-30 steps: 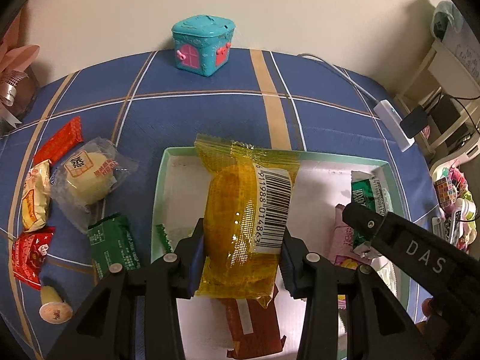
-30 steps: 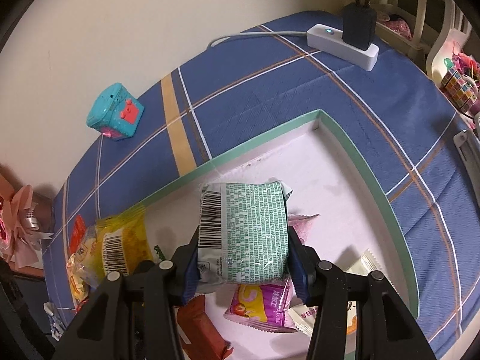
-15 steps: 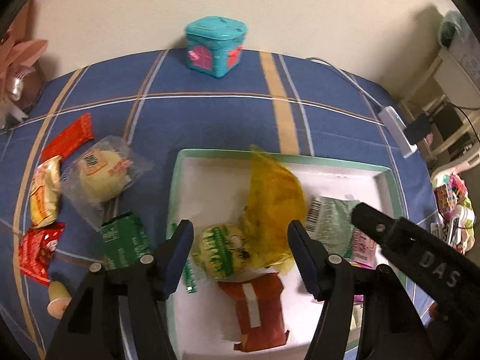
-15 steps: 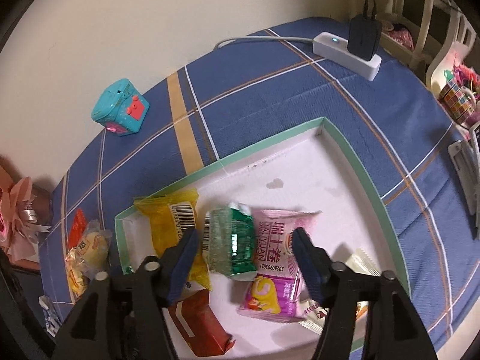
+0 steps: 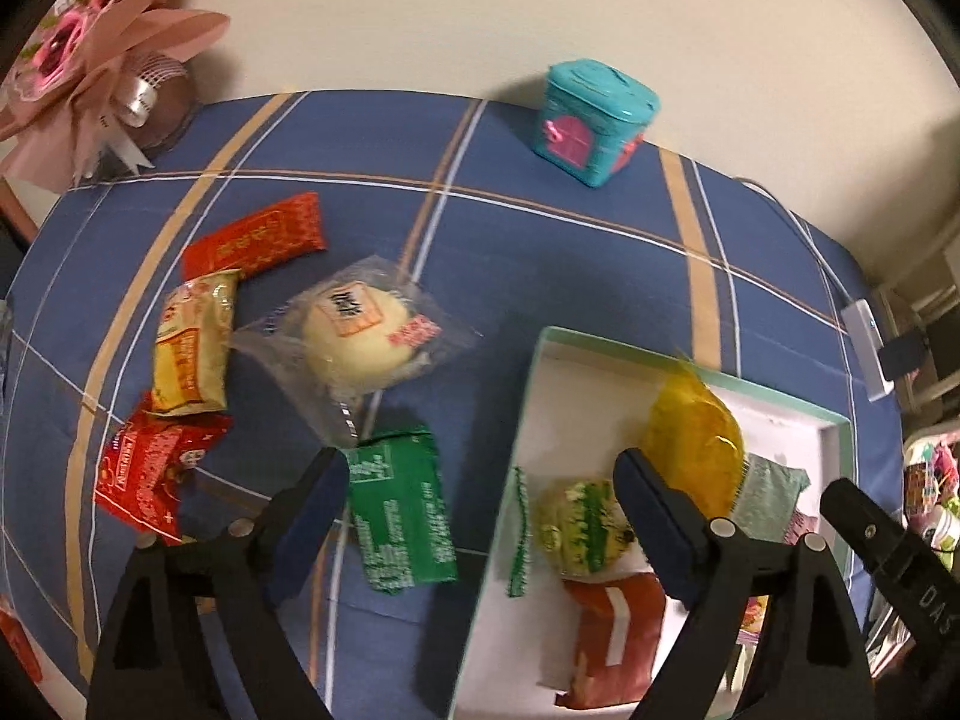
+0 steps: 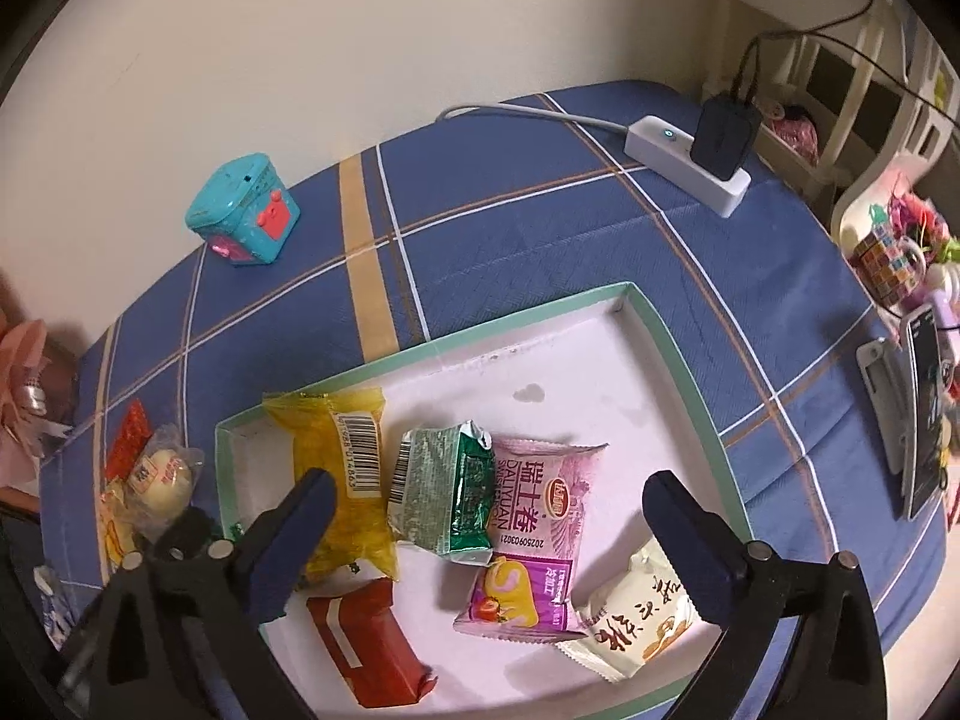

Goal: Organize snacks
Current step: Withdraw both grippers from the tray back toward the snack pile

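Observation:
A white tray with a green rim holds several snacks: a yellow packet, a green foil packet, a pink packet, a cream packet and a red-brown packet. My left gripper is open and empty, above a green packet on the cloth left of the tray. My right gripper is open and empty above the tray. Loose on the cloth lie a clear-wrapped bun, a red bar, a yellow packet and a red packet.
A teal toy house stands at the back by the wall. A white power strip with a black plug lies at the back right. A pink bouquet sits at the far left. A phone lies at the right edge.
Both grippers have opened and let go: the yellow packet and the green foil packet now lie in the tray. My left gripper has swung left over the loose snacks.

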`<state>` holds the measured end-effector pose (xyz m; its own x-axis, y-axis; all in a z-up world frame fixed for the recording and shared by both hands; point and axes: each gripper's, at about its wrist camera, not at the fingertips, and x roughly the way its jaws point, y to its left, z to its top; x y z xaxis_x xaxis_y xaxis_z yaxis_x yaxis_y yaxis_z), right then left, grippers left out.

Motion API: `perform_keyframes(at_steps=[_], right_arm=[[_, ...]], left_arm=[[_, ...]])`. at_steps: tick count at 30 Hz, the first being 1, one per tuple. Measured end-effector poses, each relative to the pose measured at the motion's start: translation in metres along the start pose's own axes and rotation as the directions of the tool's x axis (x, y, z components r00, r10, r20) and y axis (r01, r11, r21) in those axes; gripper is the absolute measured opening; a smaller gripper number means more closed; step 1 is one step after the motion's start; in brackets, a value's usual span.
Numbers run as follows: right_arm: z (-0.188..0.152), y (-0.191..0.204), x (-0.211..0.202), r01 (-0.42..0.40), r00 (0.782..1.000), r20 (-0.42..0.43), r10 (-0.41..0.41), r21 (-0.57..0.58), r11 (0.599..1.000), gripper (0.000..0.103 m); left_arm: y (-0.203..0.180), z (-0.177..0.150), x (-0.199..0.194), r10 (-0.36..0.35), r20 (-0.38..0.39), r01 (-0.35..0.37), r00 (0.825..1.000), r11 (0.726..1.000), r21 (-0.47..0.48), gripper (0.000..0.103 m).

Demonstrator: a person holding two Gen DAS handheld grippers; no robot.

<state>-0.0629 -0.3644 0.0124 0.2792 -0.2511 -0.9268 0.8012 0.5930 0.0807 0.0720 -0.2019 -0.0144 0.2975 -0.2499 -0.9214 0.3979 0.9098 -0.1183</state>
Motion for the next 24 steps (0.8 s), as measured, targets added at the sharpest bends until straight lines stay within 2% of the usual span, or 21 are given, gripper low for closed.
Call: perform_keyframes(at_steps=[2, 7, 16, 21, 24], right_arm=[[0.0, 0.003, 0.002, 0.005, 1.0, -0.004, -0.005, -0.017, 1.0, 0.103], [-0.004, 0.011, -0.001, 0.017, 1.0, 0.009, -0.017, -0.044, 0.999, 0.103], [-0.021, 0.033, -0.004, 0.024, 1.0, -0.01, -0.025, -0.105, 0.994, 0.103], [-0.031, 0.039, -0.009, 0.022, 1.0, -0.013, -0.024, -0.118, 0.993, 0.103], [-0.037, 0.04, -0.012, 0.015, 1.0, -0.019, -0.017, -0.122, 0.992, 0.103]], left_arm=[[0.004, 0.001, -0.001, 0.008, 0.016, -0.008, 1.0, 1.0, -0.007, 0.099], [0.013, 0.007, -0.009, 0.006, 0.062, -0.004, 0.998, 1.0, -0.026, 0.102], [0.022, 0.007, -0.032, -0.025, 0.095, 0.03, 0.995, 0.998, -0.049, 0.102], [0.025, 0.002, -0.042, -0.024, 0.095, 0.027, 0.995, 0.999, -0.037, 0.102], [0.029, -0.002, -0.049, 0.001, 0.101, 0.001, 0.995, 1.0, -0.022, 0.102]])
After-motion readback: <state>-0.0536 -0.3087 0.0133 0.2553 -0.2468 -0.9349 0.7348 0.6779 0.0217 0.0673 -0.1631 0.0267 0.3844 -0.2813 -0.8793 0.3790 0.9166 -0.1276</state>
